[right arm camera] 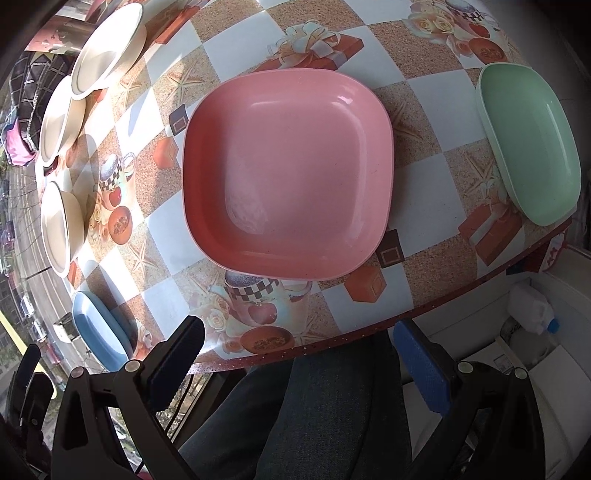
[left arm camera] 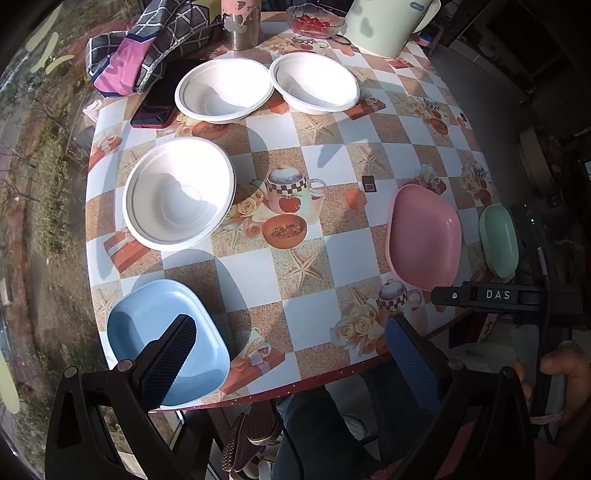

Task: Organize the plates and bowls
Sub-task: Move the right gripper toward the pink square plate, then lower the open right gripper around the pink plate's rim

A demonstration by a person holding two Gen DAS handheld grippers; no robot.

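Note:
Three white bowls stand apart on the table: one near left (left arm camera: pixel 179 194), two at the back (left arm camera: pixel 223 89) (left arm camera: pixel 314 82). A blue plate (left arm camera: pixel 168 338) lies at the front left corner, a pink plate (left arm camera: pixel 424 236) at the right, a green plate (left arm camera: pixel 498 240) beyond it by the edge. My left gripper (left arm camera: pixel 291 334) is open and empty above the front edge, its left finger (left arm camera: pixel 173 354) over the blue plate. My right gripper (right arm camera: pixel 301 341) is open and empty, just short of the table edge, facing the pink plate (right arm camera: pixel 288 173); the green plate (right arm camera: pixel 532 144) is to its right.
At the back stand a pink-and-steel bottle (left arm camera: pixel 242 22), a glass dish of red fruit (left arm camera: pixel 314 20), a pale jug (left arm camera: pixel 384 26), folded cloth (left arm camera: pixel 144 48) and a dark phone (left arm camera: pixel 155 107). The checkered tablecloth (left arm camera: pixel 314 258) covers the table. My legs are below the front edge.

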